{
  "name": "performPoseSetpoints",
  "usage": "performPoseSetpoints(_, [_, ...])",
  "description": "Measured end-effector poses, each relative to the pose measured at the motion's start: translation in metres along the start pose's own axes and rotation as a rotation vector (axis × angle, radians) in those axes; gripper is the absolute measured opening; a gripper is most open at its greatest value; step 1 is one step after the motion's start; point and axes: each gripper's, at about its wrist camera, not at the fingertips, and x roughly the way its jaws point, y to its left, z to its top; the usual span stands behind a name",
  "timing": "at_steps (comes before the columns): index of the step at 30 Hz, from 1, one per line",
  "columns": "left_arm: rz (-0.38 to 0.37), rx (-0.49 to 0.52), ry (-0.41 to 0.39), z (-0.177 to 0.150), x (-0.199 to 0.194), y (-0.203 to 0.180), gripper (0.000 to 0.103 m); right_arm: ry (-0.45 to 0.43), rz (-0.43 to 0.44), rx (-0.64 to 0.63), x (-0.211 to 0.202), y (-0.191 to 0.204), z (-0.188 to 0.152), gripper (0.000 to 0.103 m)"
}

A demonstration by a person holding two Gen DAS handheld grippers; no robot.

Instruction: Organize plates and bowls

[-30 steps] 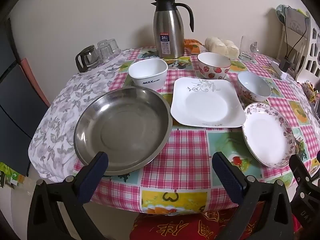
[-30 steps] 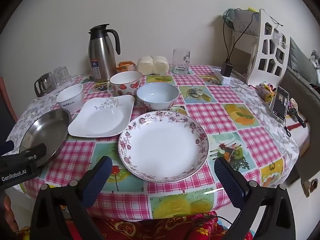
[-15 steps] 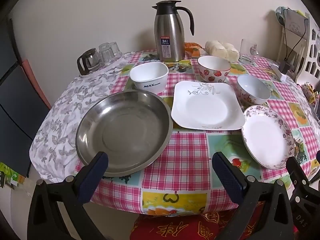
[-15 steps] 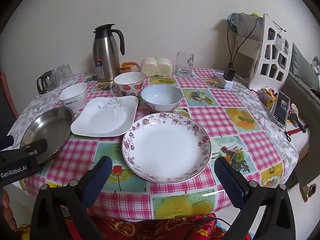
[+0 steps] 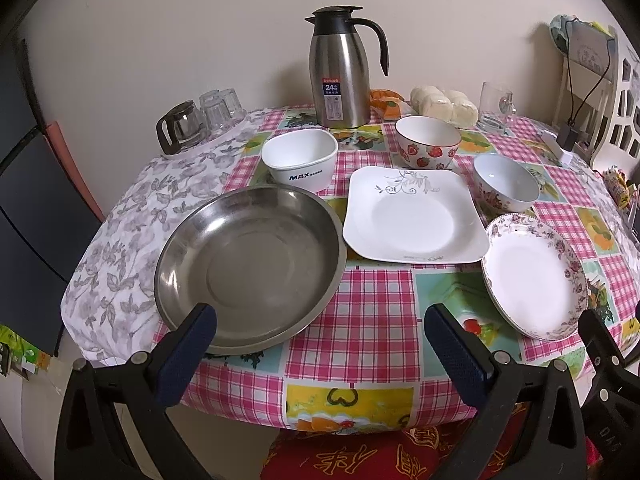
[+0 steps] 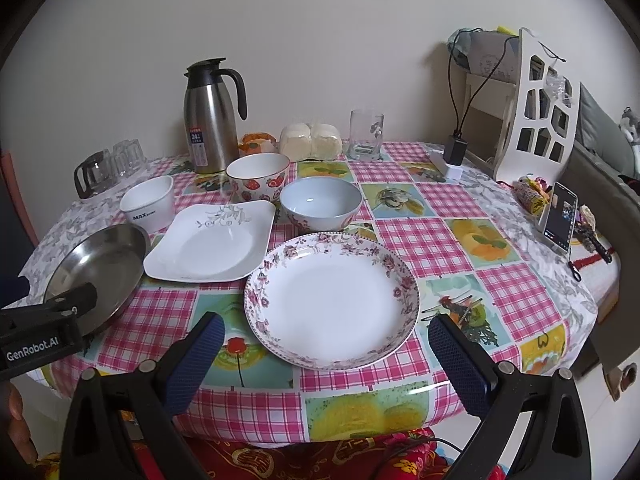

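**Both grippers spread wide at the table's near edge, nothing held**

Left gripper (image 5: 320, 344) hovering at the near rim of the steel dish (image 5: 250, 268), jaws wide apart and holding nothing. Right gripper (image 6: 324, 356) likewise spread and unloaded, poised just short of the floral-rimmed round plate (image 6: 332, 300). Between those two dishes, the square white plate (image 6: 212, 246), lying flat on the checked tablecloth (image 6: 432, 236). Behind in a row: white MAX bowl (image 5: 300, 164) at left, strawberry bowl (image 5: 427, 147) in the middle, pale blue bowl (image 6: 321, 204) at right, just beyond the round plate. Farther back by the wall, steel thermos jug (image 5: 340, 74), glass mug (image 6: 366, 134), wrapped buns (image 6: 311, 141). Upturned glasses (image 5: 218, 114) at far left. Phone (image 6: 558, 220) propped at the right edge.
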Motion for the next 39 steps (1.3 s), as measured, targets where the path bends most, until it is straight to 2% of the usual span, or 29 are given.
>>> performPoseSetpoints(39, [0.020,-0.031,-0.062,-0.002,-0.014,0.005,0.103,-0.029,0.000,0.024,-0.009,-0.002,0.000,0.103])
